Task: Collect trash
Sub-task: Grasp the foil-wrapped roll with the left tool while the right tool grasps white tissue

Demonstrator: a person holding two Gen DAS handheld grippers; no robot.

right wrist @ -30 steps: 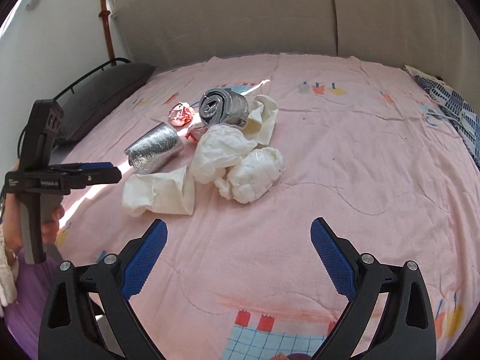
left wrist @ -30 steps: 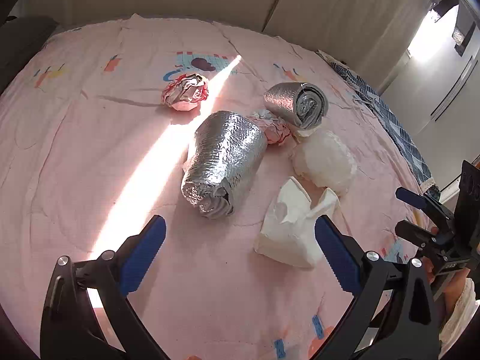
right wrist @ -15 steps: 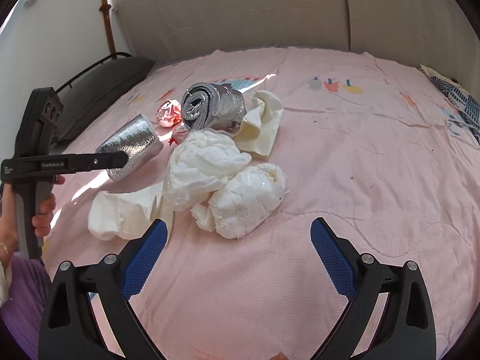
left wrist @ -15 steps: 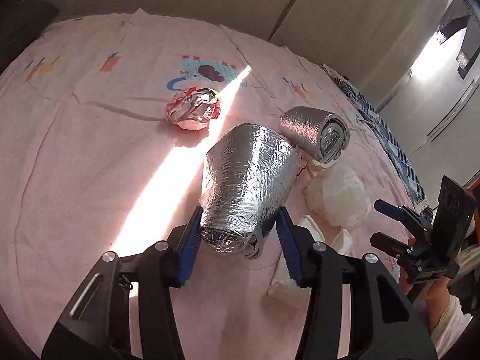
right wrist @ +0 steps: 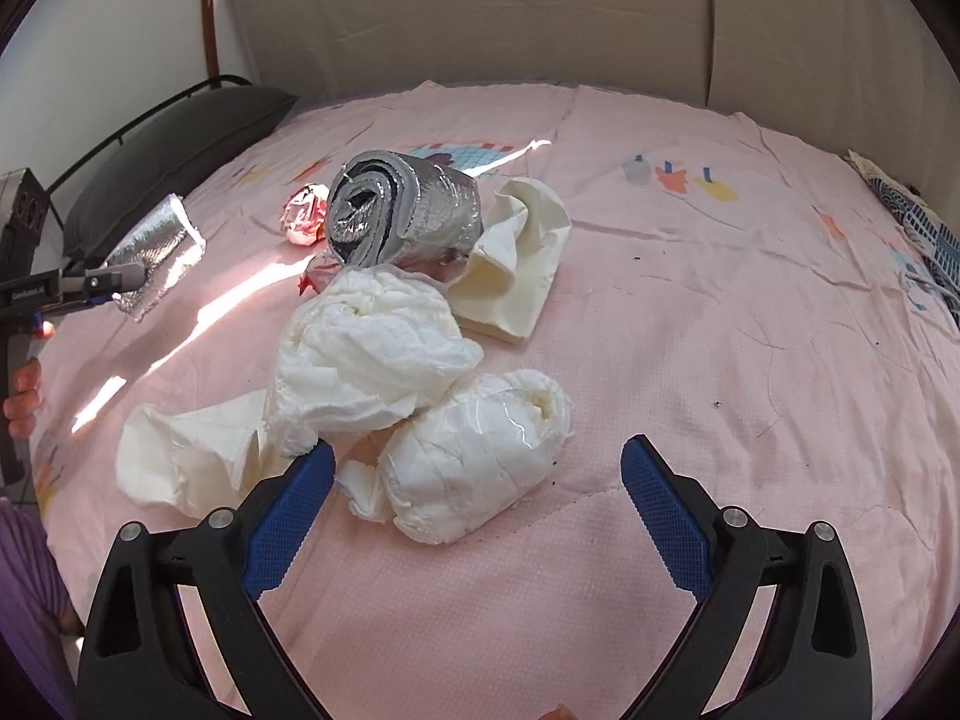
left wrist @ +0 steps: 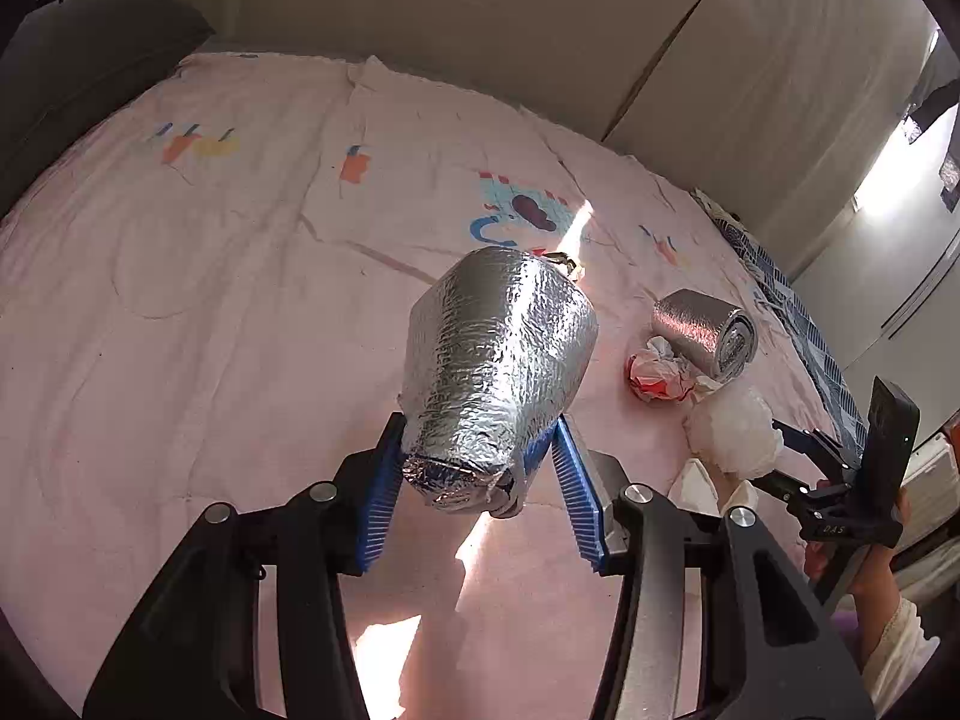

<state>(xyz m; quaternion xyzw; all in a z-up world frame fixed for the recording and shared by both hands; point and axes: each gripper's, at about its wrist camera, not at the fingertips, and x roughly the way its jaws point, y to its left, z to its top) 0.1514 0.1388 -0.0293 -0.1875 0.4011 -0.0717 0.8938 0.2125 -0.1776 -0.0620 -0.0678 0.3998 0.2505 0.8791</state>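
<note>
My left gripper point(left wrist: 477, 438) is shut on a crumpled silver foil bag point(left wrist: 498, 360) and holds it above the pink bedsheet point(left wrist: 210, 330). The right wrist view shows the same foil bag point(right wrist: 159, 252) in the left gripper point(right wrist: 114, 282) at the far left. My right gripper point(right wrist: 478, 450) is open and low over the bed, with a white taped wad point(right wrist: 474, 468) just ahead of its fingers. A larger white wad point(right wrist: 366, 354), a rolled foil sheet point(right wrist: 408, 216), a red-and-white wrapper point(right wrist: 306, 213) and two pale paper bags point(right wrist: 516, 258) point(right wrist: 186, 450) lie together.
A dark pillow point(right wrist: 174, 150) lies at the bed's far left, below a beige padded headboard point(right wrist: 480, 18). Blue patterned cloth point(right wrist: 936, 240) sits at the right edge. The right half of the pink sheet point(right wrist: 750, 360) is bare. A person's hand point(left wrist: 864, 570) holds the right gripper.
The left gripper shut on the foil bag and lifted it off the bed, away from the pile. The right gripper came closer to the white wads and sank a little.
</note>
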